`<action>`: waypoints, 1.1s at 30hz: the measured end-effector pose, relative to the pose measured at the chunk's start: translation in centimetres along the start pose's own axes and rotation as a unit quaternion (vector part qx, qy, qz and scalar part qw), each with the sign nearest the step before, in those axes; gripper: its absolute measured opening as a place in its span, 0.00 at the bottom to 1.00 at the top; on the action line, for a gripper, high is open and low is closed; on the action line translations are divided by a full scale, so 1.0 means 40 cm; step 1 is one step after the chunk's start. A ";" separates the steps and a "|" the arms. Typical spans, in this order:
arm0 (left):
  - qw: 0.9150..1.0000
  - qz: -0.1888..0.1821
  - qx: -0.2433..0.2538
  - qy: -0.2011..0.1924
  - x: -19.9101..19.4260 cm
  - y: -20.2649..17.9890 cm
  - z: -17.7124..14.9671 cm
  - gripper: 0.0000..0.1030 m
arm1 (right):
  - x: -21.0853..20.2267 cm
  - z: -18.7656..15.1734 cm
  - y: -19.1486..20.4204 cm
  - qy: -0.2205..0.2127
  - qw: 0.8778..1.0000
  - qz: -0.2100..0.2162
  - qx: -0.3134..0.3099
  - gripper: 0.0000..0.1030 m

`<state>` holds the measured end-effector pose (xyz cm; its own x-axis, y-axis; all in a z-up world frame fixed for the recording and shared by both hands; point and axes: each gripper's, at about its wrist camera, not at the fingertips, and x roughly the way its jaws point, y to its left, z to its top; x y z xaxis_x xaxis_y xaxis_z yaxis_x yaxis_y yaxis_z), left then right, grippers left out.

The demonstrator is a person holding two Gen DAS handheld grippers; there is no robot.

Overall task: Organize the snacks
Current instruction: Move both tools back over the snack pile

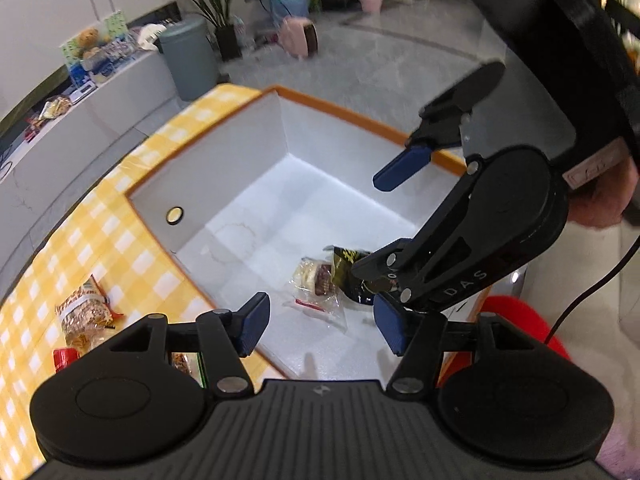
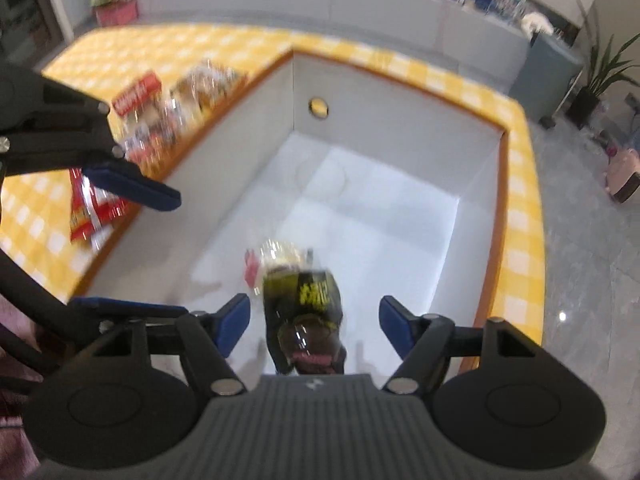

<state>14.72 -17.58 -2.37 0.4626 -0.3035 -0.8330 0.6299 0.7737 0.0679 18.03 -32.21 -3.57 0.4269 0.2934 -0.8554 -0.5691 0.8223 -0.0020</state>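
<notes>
A white box with an orange rim (image 1: 224, 160) (image 2: 472, 184) stands on the yellow checked table. Inside lie a clear-wrapped pastry (image 1: 316, 280) (image 2: 276, 252) and a black packet with yellow print (image 1: 348, 268) (image 2: 308, 304). My left gripper (image 1: 324, 326) is open and empty above the box's near side. My right gripper (image 2: 314, 326) is open over the black packet, which lies free between its fingers; in the left wrist view the right gripper (image 1: 390, 236) reaches in from the right. Several snack packs (image 1: 86, 312) (image 2: 168, 108) lie on the table beside the box.
A red snack bag (image 2: 90, 208) lies at the box's edge. Beyond the table are a white counter (image 1: 100, 92) with goods, a grey bin (image 1: 188, 60), a plant and the tiled floor. A red stool (image 1: 520, 320) is at the right.
</notes>
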 end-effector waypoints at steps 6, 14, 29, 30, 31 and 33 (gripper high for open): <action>0.995 -0.018 -0.068 -0.069 -0.073 0.062 -0.057 0.77 | -0.045 0.001 0.022 -0.072 0.996 -0.020 0.044 0.83; 0.982 0.009 -0.125 -0.138 -0.154 0.121 -0.143 0.83 | -0.097 0.021 0.101 -0.136 0.984 -0.044 0.104 0.86; 0.957 0.139 -0.199 -0.160 -0.280 0.240 -0.340 0.83 | -0.106 0.061 0.410 -0.215 0.968 -0.086 0.097 0.87; 0.955 0.147 -0.202 -0.158 -0.289 0.246 -0.356 0.83 | -0.102 0.062 0.431 -0.216 0.968 -0.089 0.095 0.87; 0.953 0.155 -0.208 -0.157 -0.296 0.249 -0.372 0.83 | -0.097 0.062 0.452 -0.220 0.967 -0.093 0.093 0.87; 0.947 0.166 -0.226 -0.154 -0.305 0.262 -0.405 0.83 | -0.085 0.060 0.490 -0.228 0.965 -0.097 0.083 0.87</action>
<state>5.56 3.25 -0.38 0.7924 -0.0958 -0.6025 0.1186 0.9929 -0.0019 7.11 -15.91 0.56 0.8004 0.2781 -0.5310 -0.3420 0.9394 -0.0236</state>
